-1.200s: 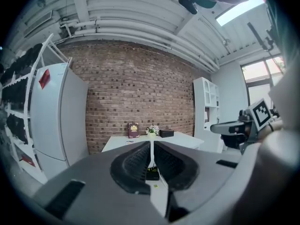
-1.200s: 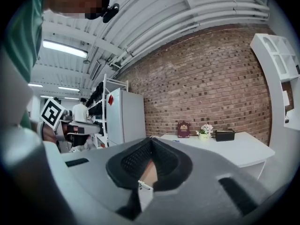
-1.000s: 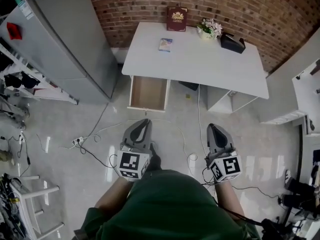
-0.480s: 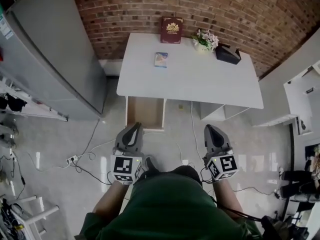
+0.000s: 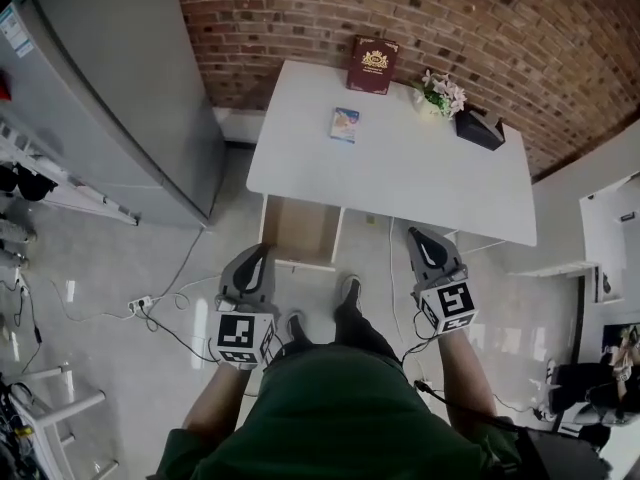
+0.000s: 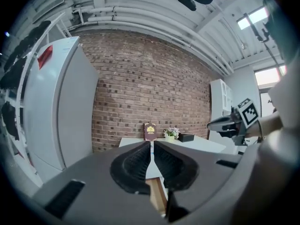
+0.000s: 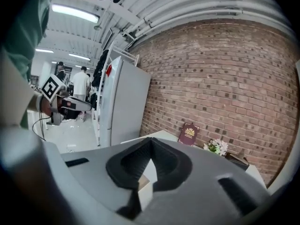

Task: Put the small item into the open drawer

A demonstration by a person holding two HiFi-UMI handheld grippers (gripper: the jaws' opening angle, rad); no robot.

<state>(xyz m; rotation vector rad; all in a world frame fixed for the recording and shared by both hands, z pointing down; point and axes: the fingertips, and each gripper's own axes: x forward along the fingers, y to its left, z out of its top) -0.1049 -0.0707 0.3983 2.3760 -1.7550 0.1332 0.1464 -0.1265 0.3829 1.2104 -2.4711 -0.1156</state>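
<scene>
Both grippers have come forward since the earlier frame, and the table and drawer now lie much closer ahead of them. The left gripper [image 5: 254, 255] has its jaws drawn together to a thin slit with nothing in them, and the right gripper [image 5: 421, 238] is fully closed and also empty. Just beyond the left tips, at centre frame, the open light-wood drawer [image 5: 300, 230] juts from under the white rectangular table [image 5: 420, 183]. The small flat blue-printed packet [image 5: 345, 125] lies on the tabletop in the upper middle, well apart from both tools. It looks light, stiff and perhaps slick; lying flat, it is probably best pinched across its narrow sides, at an edge. A maroon book [image 5: 373, 65] leans on the brick wall [image 5: 300, 8] behind it, with a pot of pale flowers [image 5: 443, 95] and a black box [image 5: 480, 128] to its right, none blocking the reach. A tall grey cabinet [image 5: 120, 98] fills the upper left, with cables [image 5: 170, 298] on the floor below it.
</scene>
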